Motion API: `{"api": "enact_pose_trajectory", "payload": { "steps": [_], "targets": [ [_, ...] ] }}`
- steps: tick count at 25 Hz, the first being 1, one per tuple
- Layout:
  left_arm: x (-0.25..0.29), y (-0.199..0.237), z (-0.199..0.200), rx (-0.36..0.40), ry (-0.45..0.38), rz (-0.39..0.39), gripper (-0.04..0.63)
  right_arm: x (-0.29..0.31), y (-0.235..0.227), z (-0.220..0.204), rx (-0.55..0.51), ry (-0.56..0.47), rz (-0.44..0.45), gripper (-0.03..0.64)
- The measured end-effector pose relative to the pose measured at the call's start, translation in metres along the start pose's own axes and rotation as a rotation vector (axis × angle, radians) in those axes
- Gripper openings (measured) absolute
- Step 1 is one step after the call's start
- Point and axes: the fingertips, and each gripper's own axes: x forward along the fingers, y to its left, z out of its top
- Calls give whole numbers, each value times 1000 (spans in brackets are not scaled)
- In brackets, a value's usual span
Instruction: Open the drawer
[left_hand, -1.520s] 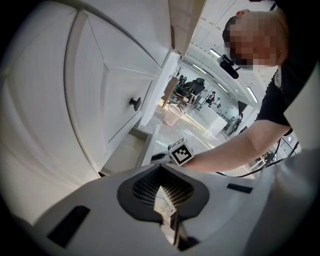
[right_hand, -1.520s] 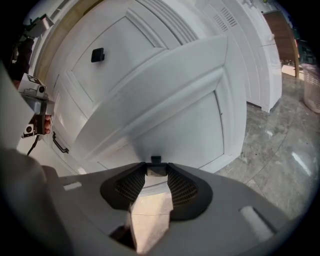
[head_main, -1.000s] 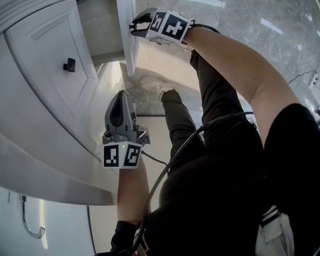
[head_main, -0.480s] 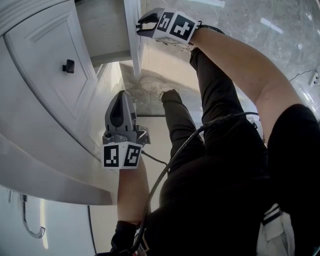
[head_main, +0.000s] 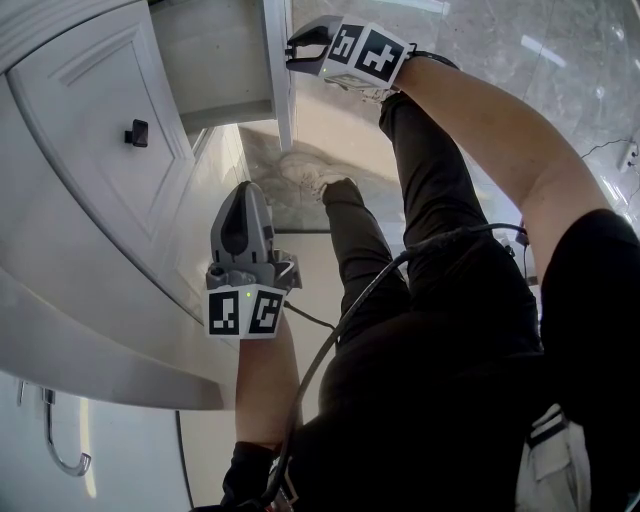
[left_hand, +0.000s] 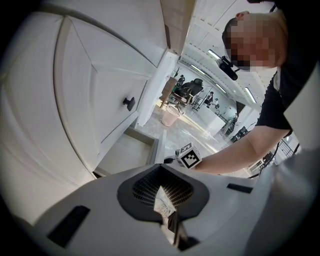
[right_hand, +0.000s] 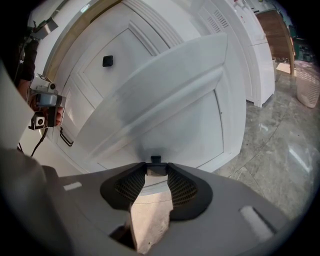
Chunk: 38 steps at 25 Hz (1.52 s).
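Our right gripper (head_main: 293, 50), at the frame's top, has its fingers clamped on the drawer (head_main: 212, 62) knob (right_hand: 156, 160); we should pull straight outward and level, with the left gripper (head_main: 242, 200), its fingers clenched on nothing, held clear.

You have bright, even indoor light. In your head view the marble floor (head_main: 560, 60) at the far right shows pale streaks of glare. The drawer (head_main: 215, 60) side sits in grey shade, while the white cabinet front (head_main: 90, 150) stays evenly lit. Both gripper views bow strongly toward the edges and go black in the corners, and their near foreground is soft. Ceiling strips (left_hand: 215, 52) burn white far off.
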Motion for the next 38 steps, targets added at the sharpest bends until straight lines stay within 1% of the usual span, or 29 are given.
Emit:
{"api": "enact_pose_trajectory", "payload": {
  "steps": [25, 38],
  "targets": [
    [-1, -3, -6, 2, 1, -4, -9, -36, -4, -36, 10, 17, -10, 138],
    [-6, -7, -6, 16, 1, -4, -9, -38, -2, -39, 40, -7, -21, 137]
  ]
}}
